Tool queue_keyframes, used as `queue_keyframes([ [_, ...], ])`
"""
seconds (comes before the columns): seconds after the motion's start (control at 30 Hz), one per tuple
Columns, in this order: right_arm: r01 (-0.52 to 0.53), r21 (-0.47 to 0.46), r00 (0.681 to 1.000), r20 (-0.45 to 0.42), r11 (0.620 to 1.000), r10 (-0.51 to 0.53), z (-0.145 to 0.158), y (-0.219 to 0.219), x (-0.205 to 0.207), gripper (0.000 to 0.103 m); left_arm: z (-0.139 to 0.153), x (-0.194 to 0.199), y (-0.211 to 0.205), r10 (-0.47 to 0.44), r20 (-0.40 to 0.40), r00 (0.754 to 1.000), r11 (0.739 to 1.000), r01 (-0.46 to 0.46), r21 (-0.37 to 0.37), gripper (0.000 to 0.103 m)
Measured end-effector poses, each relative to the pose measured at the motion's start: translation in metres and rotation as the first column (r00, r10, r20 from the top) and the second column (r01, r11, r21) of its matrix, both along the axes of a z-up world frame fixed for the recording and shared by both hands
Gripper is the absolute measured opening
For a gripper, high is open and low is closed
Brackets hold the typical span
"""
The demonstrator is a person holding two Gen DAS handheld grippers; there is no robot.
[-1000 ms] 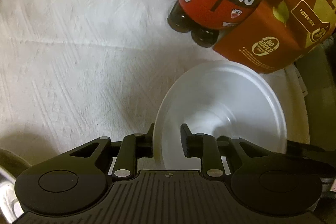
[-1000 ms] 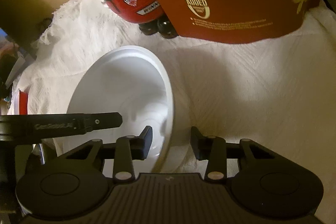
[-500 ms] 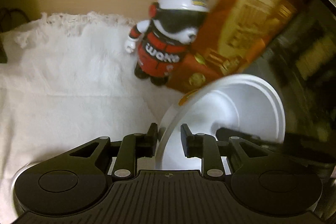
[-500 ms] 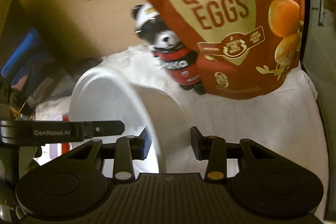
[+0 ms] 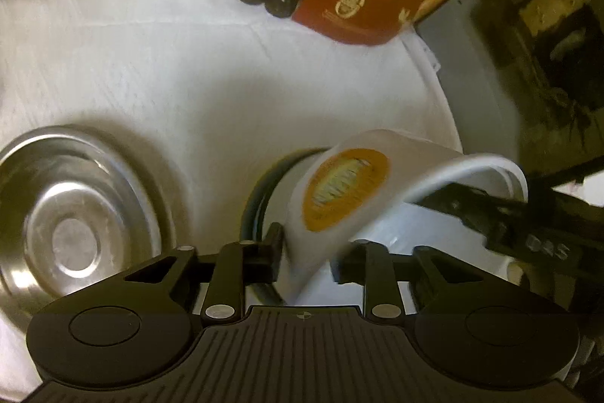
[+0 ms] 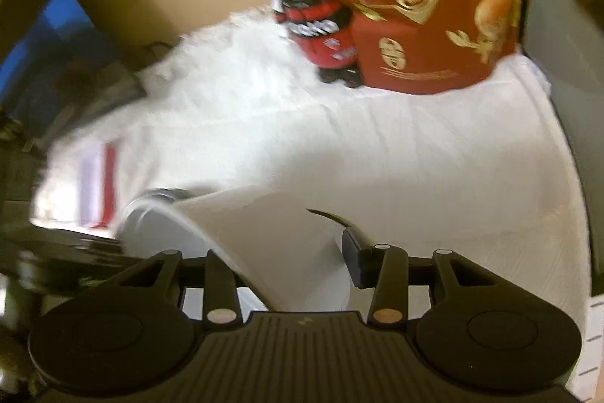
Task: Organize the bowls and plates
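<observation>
Fingers (image 5: 273,248) of both grippers pinch the white bowl (image 5: 339,199), carried tilted above the cloth (image 5: 188,70); next we must level it onto the plate (image 5: 256,199).

Left gripper (image 5: 305,261) matte black, ribbed centre plate with a small crosshair mark, two round side discs, silver pivot screws on slim finger links, right gripper (image 6: 302,267) of the same build, one screw silver, one copper-toned
</observation>
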State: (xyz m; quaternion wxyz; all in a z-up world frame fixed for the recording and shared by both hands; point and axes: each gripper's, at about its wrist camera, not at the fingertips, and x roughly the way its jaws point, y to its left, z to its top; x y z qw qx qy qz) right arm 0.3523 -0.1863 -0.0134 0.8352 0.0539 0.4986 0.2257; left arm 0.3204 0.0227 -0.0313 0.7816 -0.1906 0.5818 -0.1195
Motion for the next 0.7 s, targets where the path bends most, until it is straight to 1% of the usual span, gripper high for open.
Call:
queue_keyframes([
  [0.07, 0.018, -0.042, 1.0, 0.021, 0.999, -0.017, -0.007, 0.0, -0.006, 0.042, -0.002, -0.002, 0.001, 0.001, 0.02, 1.0, 1.0, -0.001, 0.0, 0.024],
  [0.17, 0.045, -0.037, 0.999, 0.002, 0.998, -0.045, -0.015, -0.007, -0.007, 0.042, 0.004, -0.003, 0.007, 0.015, 0.038, 0.999, 1.0, -0.014, -0.022, 0.026],
  [0.23, 0.067, -0.052, 0.998, 0.022, 0.996, -0.066, -0.016, -0.012, -0.008, 0.042, 0.011, -0.003, 0.01, 0.026, 0.055, 0.998, 0.999, -0.025, -0.022, 0.026],
  [0.37, 0.082, -0.04, 0.997, 0.011, 0.996, -0.082, -0.017, -0.022, -0.009, 0.042, 0.02, -0.007, 0.011, 0.033, 0.108, 0.994, 0.999, -0.037, 0.03, 0.026],
  [0.43, 0.083, -0.05, 0.997, 0.016, 0.995, -0.082, -0.018, -0.021, -0.01, 0.042, 0.019, -0.009, 0.01, 0.029, 0.108, 0.994, 0.999, -0.033, 0.038, 0.026],
  [0.53, 0.088, -0.05, 0.996, 0.022, 0.995, -0.087, -0.018, -0.021, -0.01, 0.042, 0.011, -0.007, 0.006, 0.013, 0.085, 0.996, 0.999, -0.017, 0.05, 0.026],
  [0.67, 0.079, -0.081, 0.994, 0.079, 0.994, -0.073, -0.017, -0.018, -0.015, 0.042, 0.003, -0.008, 0.0, 0.004, 0.079, 0.997, 0.995, -0.012, 0.103, 0.026],
  [0.7, 0.077, -0.09, 0.994, 0.084, 0.993, -0.069, -0.018, -0.017, -0.015, 0.044, 0.002, -0.007, -0.002, 0.003, 0.08, 0.997, 0.993, -0.012, 0.119, 0.026],
])
